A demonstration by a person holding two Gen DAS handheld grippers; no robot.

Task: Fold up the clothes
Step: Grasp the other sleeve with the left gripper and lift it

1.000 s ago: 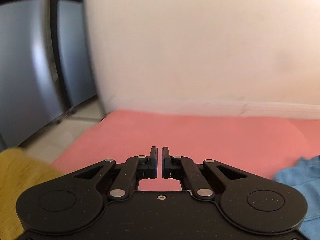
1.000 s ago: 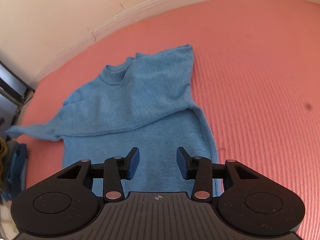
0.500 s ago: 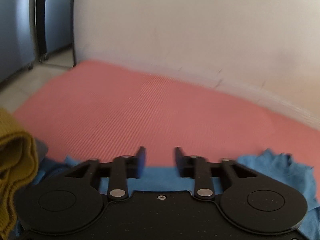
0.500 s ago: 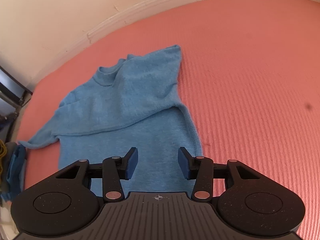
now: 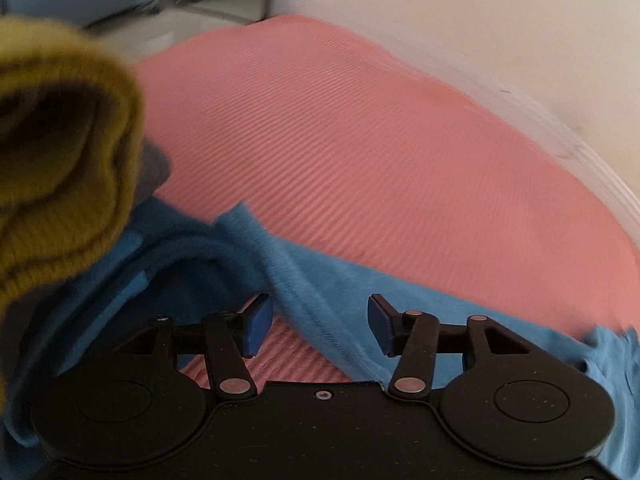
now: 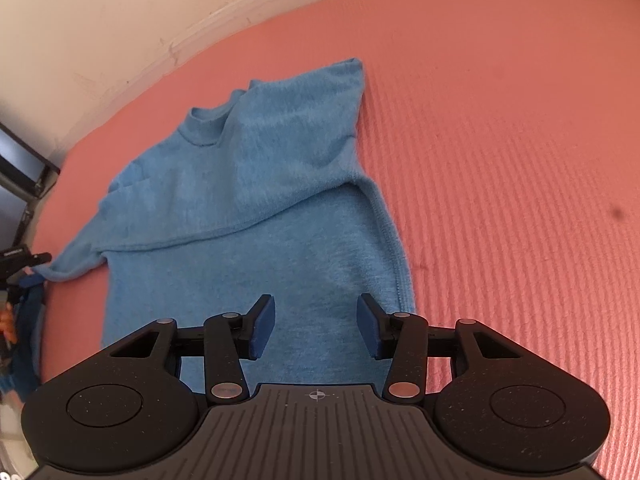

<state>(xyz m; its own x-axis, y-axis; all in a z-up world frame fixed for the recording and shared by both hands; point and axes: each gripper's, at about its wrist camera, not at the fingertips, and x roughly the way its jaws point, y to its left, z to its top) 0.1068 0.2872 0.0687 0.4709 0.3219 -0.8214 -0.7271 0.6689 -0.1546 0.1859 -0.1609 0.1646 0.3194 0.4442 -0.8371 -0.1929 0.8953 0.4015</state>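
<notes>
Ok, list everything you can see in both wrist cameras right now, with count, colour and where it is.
sweater: one, light blue, spread on the mat, one sleeve folded across the chest, the other trailing out sideways
knit garment: one, mustard yellow, bunched at the left edge of the left wrist view
darker blue fabric: one piece, under the yellow knit
mat: one, salmon pink, ribbed, beneath everything
wall: cream, with a white skirting board
left gripper: black, blue pads, jaws opening over the sleeve's hem
right gripper: black, blue pads, jaws opening above the sweater's lower body
</notes>
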